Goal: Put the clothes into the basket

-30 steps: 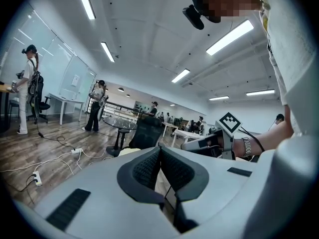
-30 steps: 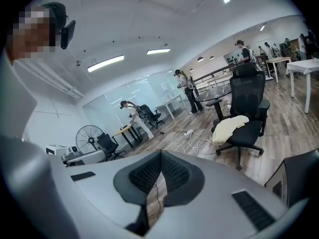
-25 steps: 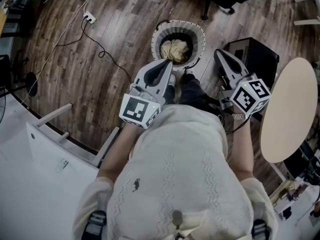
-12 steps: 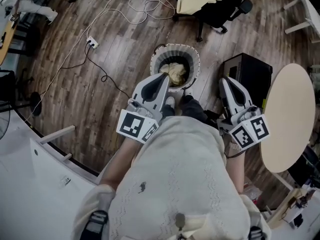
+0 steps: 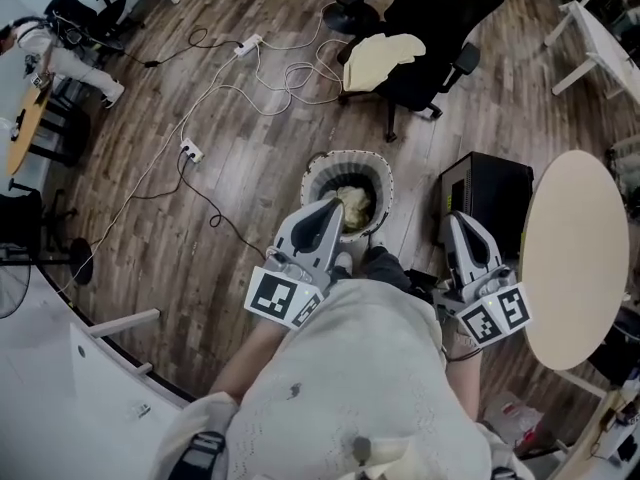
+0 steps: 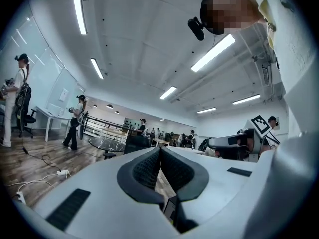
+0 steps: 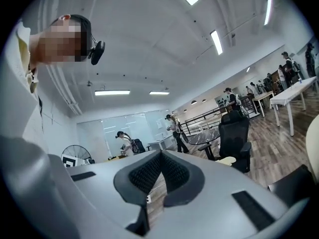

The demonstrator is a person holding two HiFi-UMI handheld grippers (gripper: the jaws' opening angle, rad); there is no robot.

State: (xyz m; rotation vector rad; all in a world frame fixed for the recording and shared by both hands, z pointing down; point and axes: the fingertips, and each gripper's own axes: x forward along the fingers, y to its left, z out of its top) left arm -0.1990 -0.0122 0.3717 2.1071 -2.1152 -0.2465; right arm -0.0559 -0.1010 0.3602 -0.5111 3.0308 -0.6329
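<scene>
- Left hand-held gripper [image 5: 334, 208]: jaws are seen pressed together, nothing clamped.
- Right hand-held gripper [image 5: 459, 220]: jaws are also closed, empty.
- Cream clothes [image 5: 353, 204] are seen inside the basket [image 5: 345, 156] (standing on the wood floor [image 5: 200, 258]).
- Another pale garment [image 5: 384, 56] is draped on the office chair [image 5: 440, 8].

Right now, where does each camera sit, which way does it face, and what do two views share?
Head view: on the person's head, facing steeply down at the laundry basket; cream sweater, left gripper, right gripper show.
Left gripper view: on the left gripper, facing level across the office; its shut jaws, the sweater show.
Right gripper view: likewise level, toward the black office chair; its shut jaws show.
Shared: head and right gripper views both show that chair.
</scene>
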